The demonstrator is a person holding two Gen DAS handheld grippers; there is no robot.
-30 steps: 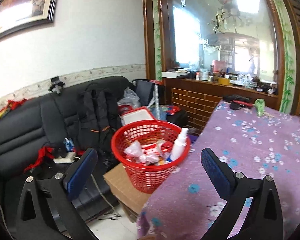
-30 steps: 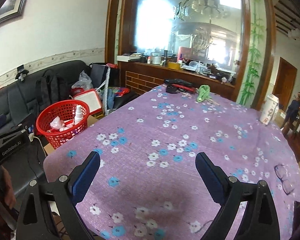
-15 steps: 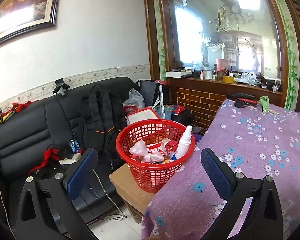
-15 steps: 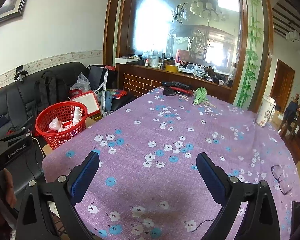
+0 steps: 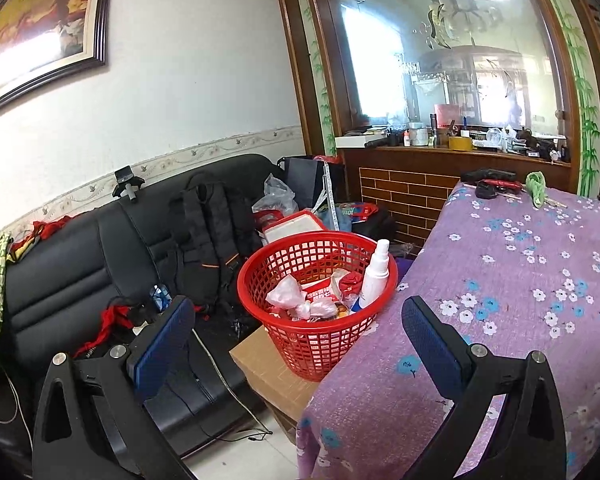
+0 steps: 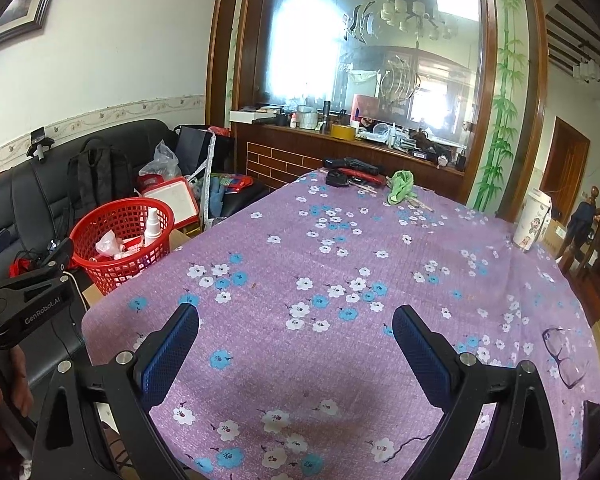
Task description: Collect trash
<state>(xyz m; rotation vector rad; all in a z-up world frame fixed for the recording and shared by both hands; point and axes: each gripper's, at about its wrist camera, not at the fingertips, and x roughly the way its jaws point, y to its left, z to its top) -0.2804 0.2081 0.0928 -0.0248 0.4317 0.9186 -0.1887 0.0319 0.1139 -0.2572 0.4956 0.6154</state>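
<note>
A red plastic basket (image 5: 314, 344) stands on a cardboard box (image 5: 276, 380) beside the table's left edge. It holds crumpled wrappers (image 5: 300, 300) and a white spray bottle (image 5: 374, 274). It also shows in the right wrist view (image 6: 120, 252). My left gripper (image 5: 296, 332) is open and empty, held back from the basket. My right gripper (image 6: 296, 340) is open and empty above the purple flowered tablecloth (image 6: 340, 264). The left gripper's body (image 6: 28, 304) shows at the left of the right wrist view.
A black sofa (image 5: 80, 264) with a backpack (image 5: 212, 236) and bags is at the left. At the table's far end lie a green cloth (image 6: 400, 186) and dark items (image 6: 352, 170). A paper cup (image 6: 534, 220) and glasses (image 6: 564, 356) are at the right.
Both grippers have pulled back and up a little from the basket and table, so more of the scene shows. Both stay open and empty.
</note>
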